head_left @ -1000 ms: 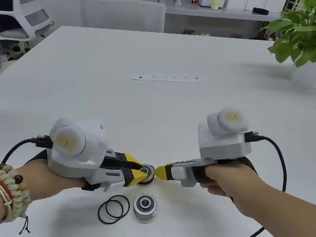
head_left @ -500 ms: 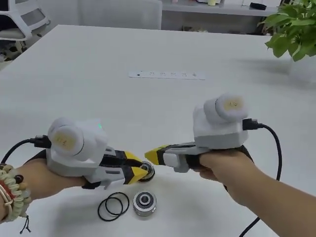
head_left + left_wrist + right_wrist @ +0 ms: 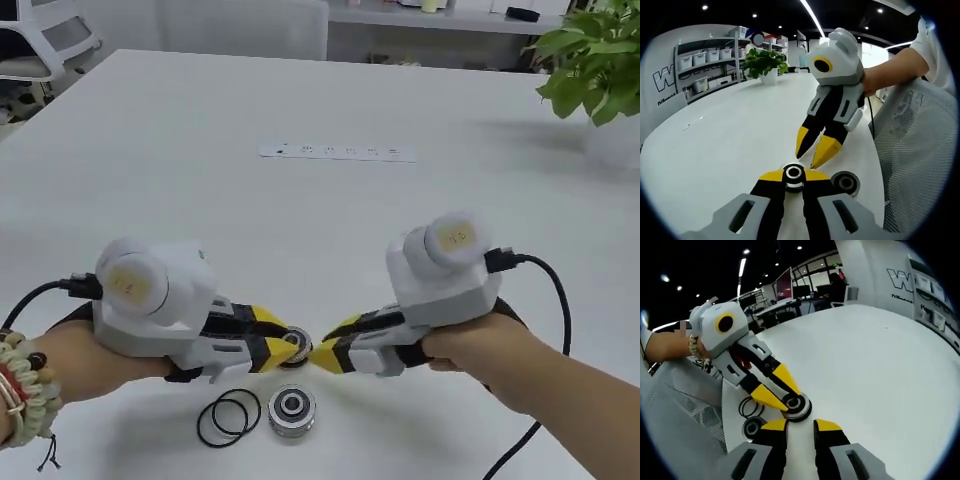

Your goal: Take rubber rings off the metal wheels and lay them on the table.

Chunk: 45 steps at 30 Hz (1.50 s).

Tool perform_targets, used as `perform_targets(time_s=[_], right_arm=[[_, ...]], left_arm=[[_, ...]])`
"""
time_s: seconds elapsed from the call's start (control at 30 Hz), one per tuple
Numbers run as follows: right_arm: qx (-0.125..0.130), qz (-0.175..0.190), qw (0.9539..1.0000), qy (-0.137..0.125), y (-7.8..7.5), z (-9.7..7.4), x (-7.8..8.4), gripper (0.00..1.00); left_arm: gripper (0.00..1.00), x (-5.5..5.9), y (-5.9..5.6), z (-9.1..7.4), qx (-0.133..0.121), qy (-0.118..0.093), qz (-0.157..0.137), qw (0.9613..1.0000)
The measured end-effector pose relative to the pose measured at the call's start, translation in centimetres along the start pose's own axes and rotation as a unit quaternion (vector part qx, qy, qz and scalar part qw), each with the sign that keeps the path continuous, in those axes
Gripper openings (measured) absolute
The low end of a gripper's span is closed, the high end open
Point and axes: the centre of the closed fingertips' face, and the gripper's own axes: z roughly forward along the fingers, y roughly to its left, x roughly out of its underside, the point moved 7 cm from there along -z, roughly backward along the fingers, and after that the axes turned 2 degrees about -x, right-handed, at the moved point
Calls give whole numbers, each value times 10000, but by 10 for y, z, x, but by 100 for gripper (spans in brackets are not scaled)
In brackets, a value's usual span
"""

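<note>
The metal wheel (image 3: 296, 346) (image 3: 794, 175) (image 3: 796, 405) sat low over the near edge of the bench (image 3: 300, 220), clamped between the yellow-tipped jaws of your left gripper (image 3: 290, 350) (image 3: 794, 176) (image 3: 785, 399). In the left gripper view its bright hub faced the camera, with a dark band around the rim; whether that band was a rubber ring could not be told.

Your right gripper (image 3: 322, 350) (image 3: 810, 155) (image 3: 800, 426) came in from the opposite side, its jaws apart with a narrow gap between the tips. They were right at the wheel's edge and held nothing, and the wheel was not between them.

On the bench just below the held wheel lay a second wheel (image 3: 293, 413) (image 3: 845, 182) (image 3: 752, 427), flat on its side. Two black rubber rings (image 3: 230, 420) (image 3: 747, 406) overlapped each other beside it, on your left-hand side of it.

A black cable (image 3: 555, 300) trailed from the right gripper's back. Well beyond, a white power strip (image 3: 337, 152) lay flat at mid-bench, and a potted plant (image 3: 590, 60) (image 3: 765, 60) stood at the far right corner.
</note>
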Motion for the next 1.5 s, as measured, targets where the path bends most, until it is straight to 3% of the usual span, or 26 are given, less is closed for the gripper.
perform_targets(time_s=[0.13, 0.2, 0.37, 0.43, 0.47, 0.5, 0.7, 1.4, 1.5], right_arm=[[-42, -383, 9993, -26, 5, 8, 1, 31], [34, -553, 9984, -80, 6, 9, -1, 31], [67, -390, 9989, -242, 7, 10, -4, 31], [101, -439, 9985, -302, 6, 9, -6, 26], [-108, -546, 9980, -299, 9, 9, -7, 23], [75, -446, 9986, -291, 6, 9, -6, 22], [56, -825, 9964, -164, 5, 7, -3, 19], [33, -1208, 9927, 8, 2, 5, 1, 6], [163, -1385, 9902, 67, -2, 4, 0, 0]], left_arm=[[7, 0, 0, 0, 3, -8, 1, 10000], [7, 0, 0, 0, 8, -11, 1, 10000], [7, 0, 0, 0, 4, -13, 2, 10000], [7, 0, 0, 0, 4, -15, 3, 10000], [7, 0, 0, 0, 3, -16, 3, 10000], [7, 0, 0, 0, 4, -16, 4, 10000], [7, 1, 0, 0, 7, -20, 1, 10000], [7, 1, 0, 0, -6, -29, -55, 10000], [7, 1, 0, 0, 0, -32, -63, 10000]])
